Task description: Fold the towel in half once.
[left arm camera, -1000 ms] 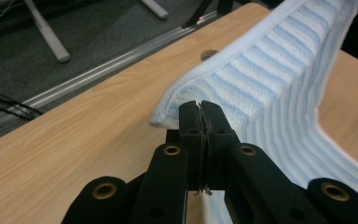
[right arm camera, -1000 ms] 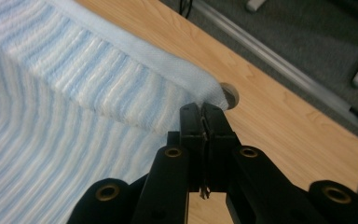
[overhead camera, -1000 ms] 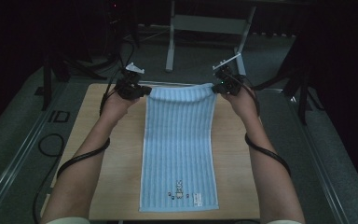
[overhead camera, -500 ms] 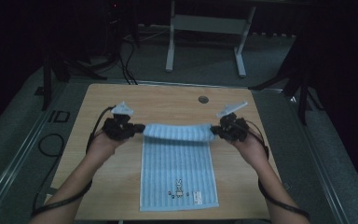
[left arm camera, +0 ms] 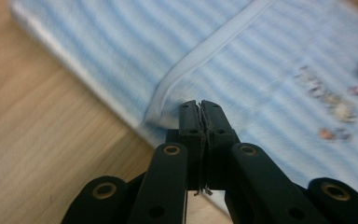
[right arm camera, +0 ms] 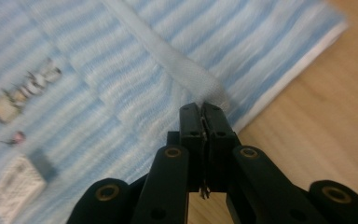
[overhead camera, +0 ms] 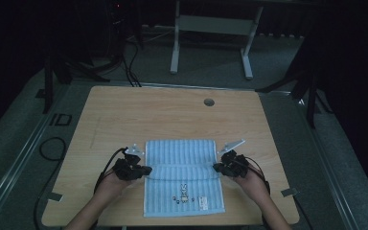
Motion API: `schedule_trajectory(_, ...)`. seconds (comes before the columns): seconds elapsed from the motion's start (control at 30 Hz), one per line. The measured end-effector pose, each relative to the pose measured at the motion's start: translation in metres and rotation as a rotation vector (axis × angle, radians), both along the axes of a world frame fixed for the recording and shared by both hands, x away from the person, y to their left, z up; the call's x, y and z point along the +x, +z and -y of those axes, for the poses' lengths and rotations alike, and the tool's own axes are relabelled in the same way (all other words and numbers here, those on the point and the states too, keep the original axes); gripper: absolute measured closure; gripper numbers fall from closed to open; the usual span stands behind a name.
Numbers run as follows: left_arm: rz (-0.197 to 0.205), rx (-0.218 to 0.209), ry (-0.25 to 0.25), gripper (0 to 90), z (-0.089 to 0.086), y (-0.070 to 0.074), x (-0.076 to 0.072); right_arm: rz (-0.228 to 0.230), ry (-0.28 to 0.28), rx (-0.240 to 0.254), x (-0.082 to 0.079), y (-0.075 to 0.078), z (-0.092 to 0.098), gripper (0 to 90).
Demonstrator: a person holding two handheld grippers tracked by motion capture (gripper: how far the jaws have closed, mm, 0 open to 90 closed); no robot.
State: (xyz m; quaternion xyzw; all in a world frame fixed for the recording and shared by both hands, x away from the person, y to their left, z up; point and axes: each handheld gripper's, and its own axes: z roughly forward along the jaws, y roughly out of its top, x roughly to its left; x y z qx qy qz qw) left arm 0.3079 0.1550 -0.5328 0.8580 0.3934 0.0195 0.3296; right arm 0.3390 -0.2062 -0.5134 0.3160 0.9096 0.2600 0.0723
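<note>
Now the blue striped towel (overhead camera: pixel 182 175) lies on the wooden tabletop (overhead camera: pixel 172 115), its far half folded over toward the person. Left tool (overhead camera: pixel 146 169) and right tool (overhead camera: pixel 215 167) each pinch a corner of the folded hem, jaws pressed together on the cloth, at the towel's two sides.

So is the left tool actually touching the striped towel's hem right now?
Touching. In the left gripper view the left tool is shut, its tips pinching the corner of the pale hem of the blue striped towel, with no gap showing.
</note>
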Motion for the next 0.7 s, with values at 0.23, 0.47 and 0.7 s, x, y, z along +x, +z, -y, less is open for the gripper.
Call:
schedule_trajectory(0.23, 0.002, 0.031, -0.004, 87.5, 0.003, -0.008, 0.014, -0.020, -0.005, -0.029, 0.012, -0.013, -0.003, 88.0)
schedule_trajectory(0.47, 0.030, 0.072, 0.002, 87.4, 0.009, -0.006, 0.044, -0.012, -0.024, -0.067, 0.037, -0.012, -0.007, 87.5)
schedule_trajectory(0.7, 0.028, 0.091, 0.034, 87.4, 0.017, -0.005, 0.074, -0.018, -0.079, -0.057, 0.065, -0.013, -0.004, 87.6)
